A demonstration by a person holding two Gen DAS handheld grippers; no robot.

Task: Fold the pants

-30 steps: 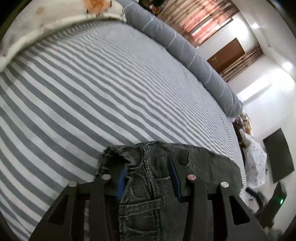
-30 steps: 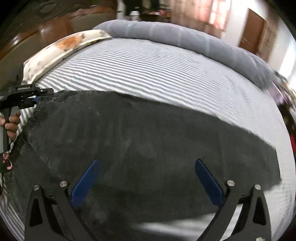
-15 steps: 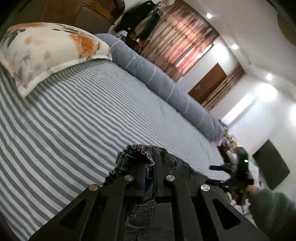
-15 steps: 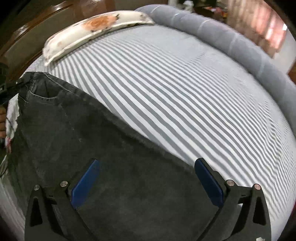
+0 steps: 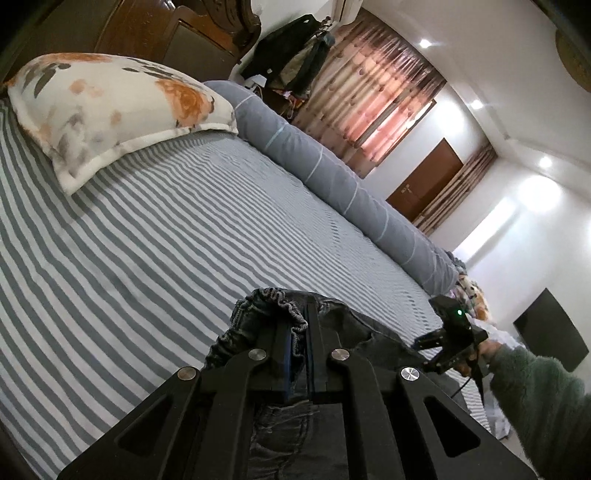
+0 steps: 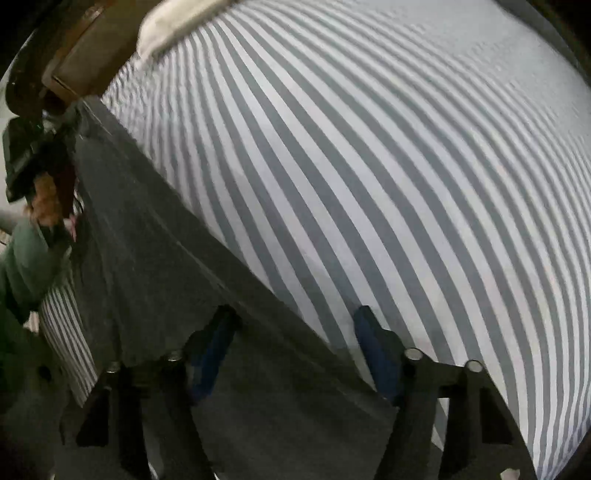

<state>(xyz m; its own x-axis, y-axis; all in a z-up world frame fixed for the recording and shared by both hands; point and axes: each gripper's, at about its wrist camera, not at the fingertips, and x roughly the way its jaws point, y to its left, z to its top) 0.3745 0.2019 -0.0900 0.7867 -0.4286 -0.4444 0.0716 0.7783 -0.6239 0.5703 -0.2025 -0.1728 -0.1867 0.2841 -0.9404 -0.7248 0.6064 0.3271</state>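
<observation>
Dark grey denim pants lie on the grey-and-white striped bedsheet. Left gripper is clamped on their gathered waistband; right gripper is closing, jaws straddling the leg edge.

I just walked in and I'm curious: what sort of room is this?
Most likely a bedroom: a wide bed with a striped sheet, a floral pillow by the wooden headboard, and curtains.
</observation>
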